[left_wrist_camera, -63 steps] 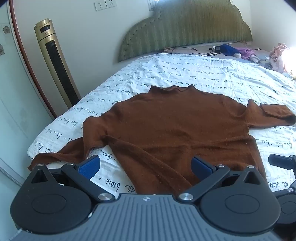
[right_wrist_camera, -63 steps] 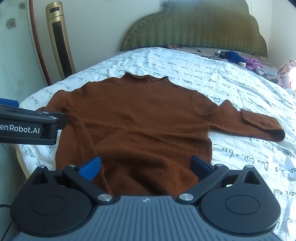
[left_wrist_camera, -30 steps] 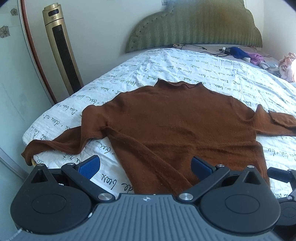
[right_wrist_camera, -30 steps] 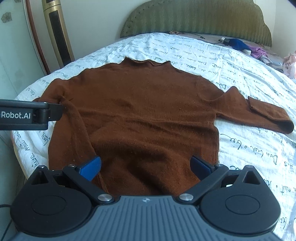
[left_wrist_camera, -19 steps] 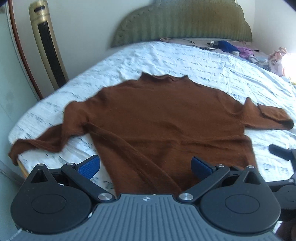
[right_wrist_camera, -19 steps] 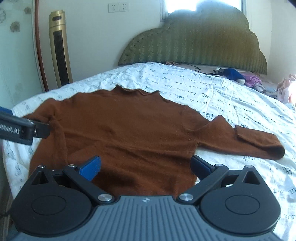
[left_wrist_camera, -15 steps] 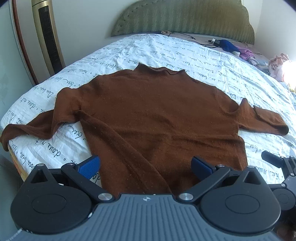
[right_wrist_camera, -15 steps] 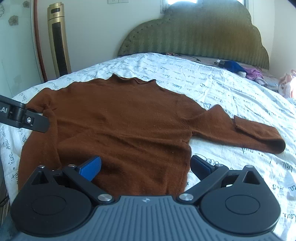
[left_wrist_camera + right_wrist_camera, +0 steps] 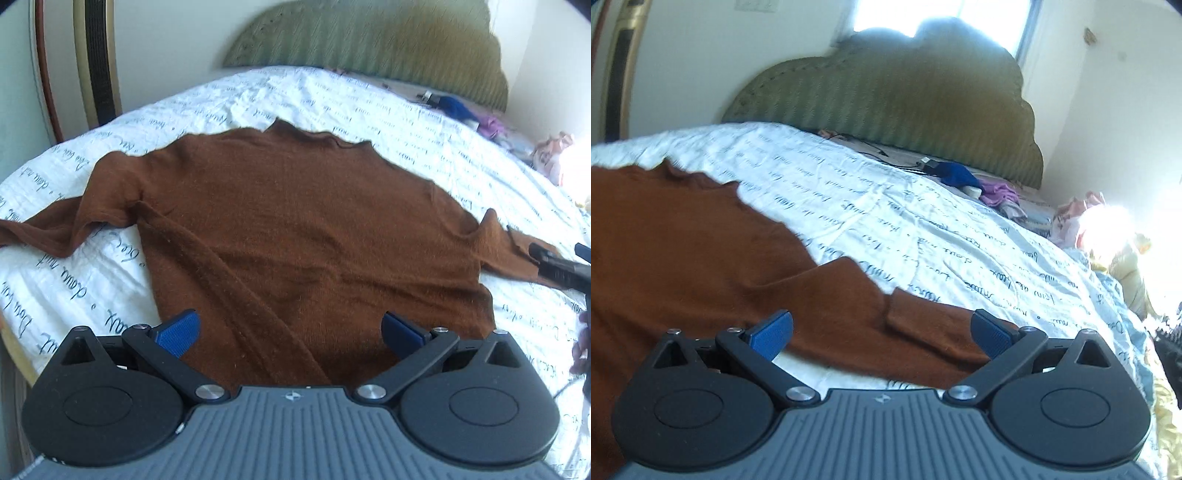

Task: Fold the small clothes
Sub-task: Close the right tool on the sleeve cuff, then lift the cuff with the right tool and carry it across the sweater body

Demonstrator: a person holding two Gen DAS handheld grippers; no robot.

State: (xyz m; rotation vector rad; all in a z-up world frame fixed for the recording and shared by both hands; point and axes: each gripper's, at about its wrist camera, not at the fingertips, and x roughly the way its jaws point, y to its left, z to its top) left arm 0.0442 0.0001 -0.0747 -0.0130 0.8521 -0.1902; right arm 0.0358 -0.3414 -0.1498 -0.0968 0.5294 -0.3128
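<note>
While half a second back it faced the whole brown sweater (image 9: 295, 229), the right gripper (image 9: 882, 332) has swung over the right sleeve (image 9: 923, 332), jaws spread, holding nothing; sleeve fold likely first. Left gripper (image 9: 291, 328) spread above the hem, sweater flat on the bed (image 9: 369, 107), unfolded

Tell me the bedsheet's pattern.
White bedsheet with dark cursive handwriting print; clearest in the left wrist view.
</note>
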